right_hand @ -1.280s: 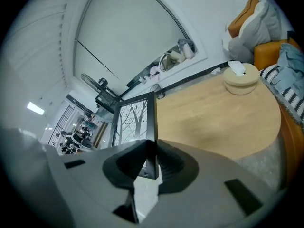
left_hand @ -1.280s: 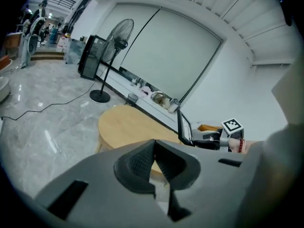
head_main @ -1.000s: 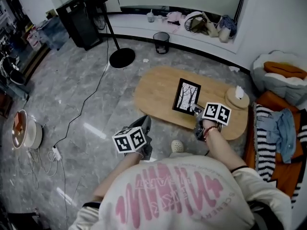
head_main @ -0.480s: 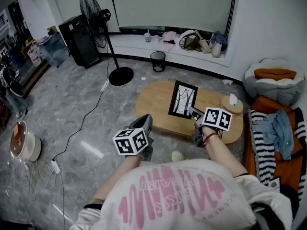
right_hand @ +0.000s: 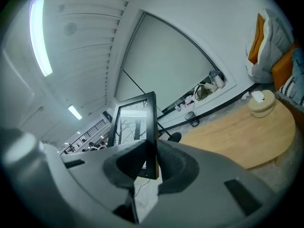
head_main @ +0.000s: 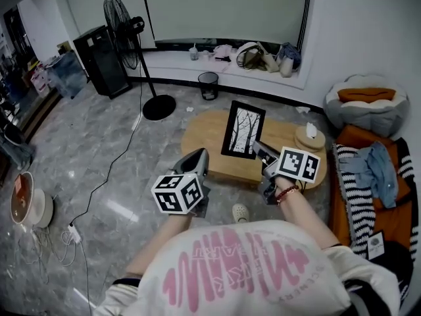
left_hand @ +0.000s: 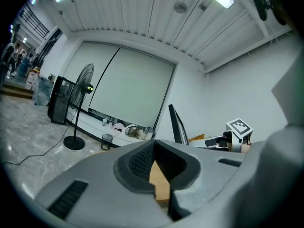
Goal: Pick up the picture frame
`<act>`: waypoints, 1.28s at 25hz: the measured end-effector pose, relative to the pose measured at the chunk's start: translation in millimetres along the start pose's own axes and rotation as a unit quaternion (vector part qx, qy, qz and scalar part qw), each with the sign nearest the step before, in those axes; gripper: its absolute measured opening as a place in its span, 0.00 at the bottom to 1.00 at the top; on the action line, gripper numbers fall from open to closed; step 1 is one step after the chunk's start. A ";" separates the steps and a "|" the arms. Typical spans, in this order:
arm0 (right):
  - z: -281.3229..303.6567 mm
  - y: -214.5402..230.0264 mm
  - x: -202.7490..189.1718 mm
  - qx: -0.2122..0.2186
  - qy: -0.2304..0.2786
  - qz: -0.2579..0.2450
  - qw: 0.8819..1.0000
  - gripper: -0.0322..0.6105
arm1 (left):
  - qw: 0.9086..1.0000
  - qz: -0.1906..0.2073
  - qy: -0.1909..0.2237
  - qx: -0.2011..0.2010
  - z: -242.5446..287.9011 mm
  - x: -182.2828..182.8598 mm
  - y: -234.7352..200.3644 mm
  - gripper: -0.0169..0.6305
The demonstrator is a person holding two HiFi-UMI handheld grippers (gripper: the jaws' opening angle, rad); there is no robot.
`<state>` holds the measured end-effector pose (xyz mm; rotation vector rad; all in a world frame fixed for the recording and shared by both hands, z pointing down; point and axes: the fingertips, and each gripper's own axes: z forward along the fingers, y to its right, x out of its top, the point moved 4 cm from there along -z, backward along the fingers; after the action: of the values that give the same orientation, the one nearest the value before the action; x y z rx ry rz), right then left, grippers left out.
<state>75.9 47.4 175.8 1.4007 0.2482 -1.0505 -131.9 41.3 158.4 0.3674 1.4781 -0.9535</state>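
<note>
grey marbled floor (head_main: 79,130) fills the left of the head view. on it, centre right, stands the oval light-wood table (head_main: 200,137). above the table's middle the black-edged rectangular picture frame with a bare-tree print (head_main: 242,130) stands upright, seemingly clear of the top. the right gripper (head_main: 260,151) pinches its lower right corner; in the right gripper view the pads clamp the frame's thin black edge. the left gripper (head_main: 199,165), lower centre, has its jaws pressed together on nothing. a one-corner hold lets the frame swing, so i judge it best to grip firmly, hold it vertical and raise slowly. the frame's back and any stand are hidden, and the left gripper view shows it edge-on only.
</note>
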 end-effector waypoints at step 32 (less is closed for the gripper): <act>-2.7 20.1 -47.4 -0.023 -0.059 0.001 0.998 0.17 | 0.999 -0.020 -0.045 0.021 -2.9 -54.2 -5.9 0.03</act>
<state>65.2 67.6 222.0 1.2932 0.1833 -1.1157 -128.8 56.7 210.6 0.3217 1.3890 -1.0208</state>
